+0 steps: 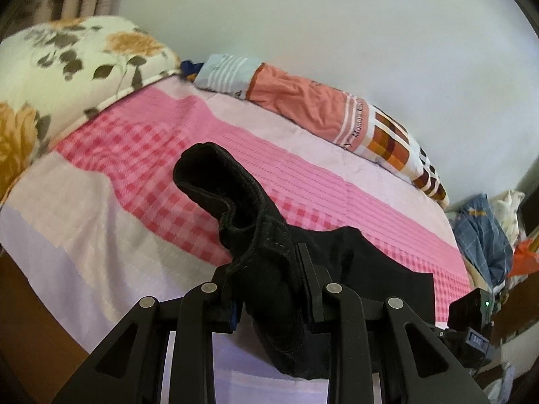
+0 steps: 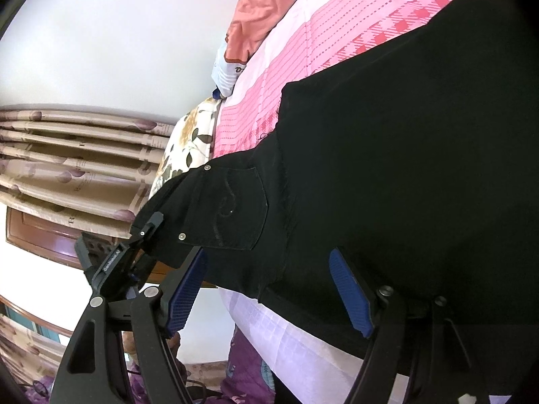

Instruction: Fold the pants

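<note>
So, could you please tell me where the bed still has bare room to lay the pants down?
The widest free patch is the pink checked sheet between the floral pillow and the rolled orange quilt, ahead of the left claw, which is shut on the black pants. It is crowded at the right, where the pants cover the sheet beneath the open right claw.

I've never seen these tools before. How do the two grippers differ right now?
The left gripper is nearly closed, pinching a bunched fold of the black pants; the right gripper stands wide open, holding nothing. The left's pads are hidden by cloth; the right's blue pads show. Both are black and two-fingered.
</note>
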Demonstrator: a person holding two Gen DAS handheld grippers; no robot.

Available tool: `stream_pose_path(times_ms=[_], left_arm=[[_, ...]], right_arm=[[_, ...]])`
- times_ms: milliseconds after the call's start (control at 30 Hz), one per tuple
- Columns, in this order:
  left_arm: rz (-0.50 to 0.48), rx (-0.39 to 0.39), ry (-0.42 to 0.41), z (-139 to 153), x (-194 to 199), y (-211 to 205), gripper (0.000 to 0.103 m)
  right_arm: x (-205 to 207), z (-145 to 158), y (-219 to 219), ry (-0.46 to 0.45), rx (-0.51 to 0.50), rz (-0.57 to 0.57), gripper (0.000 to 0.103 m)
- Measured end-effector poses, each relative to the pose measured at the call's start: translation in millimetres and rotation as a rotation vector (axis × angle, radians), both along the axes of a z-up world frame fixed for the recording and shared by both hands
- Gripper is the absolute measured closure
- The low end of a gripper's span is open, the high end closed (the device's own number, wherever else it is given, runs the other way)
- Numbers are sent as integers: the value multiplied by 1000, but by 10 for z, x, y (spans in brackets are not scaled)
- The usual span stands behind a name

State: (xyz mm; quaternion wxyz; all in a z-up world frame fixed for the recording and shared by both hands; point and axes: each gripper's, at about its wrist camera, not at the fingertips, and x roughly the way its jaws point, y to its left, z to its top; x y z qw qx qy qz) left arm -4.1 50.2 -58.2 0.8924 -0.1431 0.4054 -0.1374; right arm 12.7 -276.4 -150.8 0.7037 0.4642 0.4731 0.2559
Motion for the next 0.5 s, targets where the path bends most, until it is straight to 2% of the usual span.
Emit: stream_pose_path(times_ms=[167,500], left_arm=[[-27,30,-35,83,-36,-159,75],[-52,27,-52,168,-41,-322,75]], right_arm=[[-8,-19,-17,2,7,-7,30],[-15,-60,-44,14,24,-31,30]])
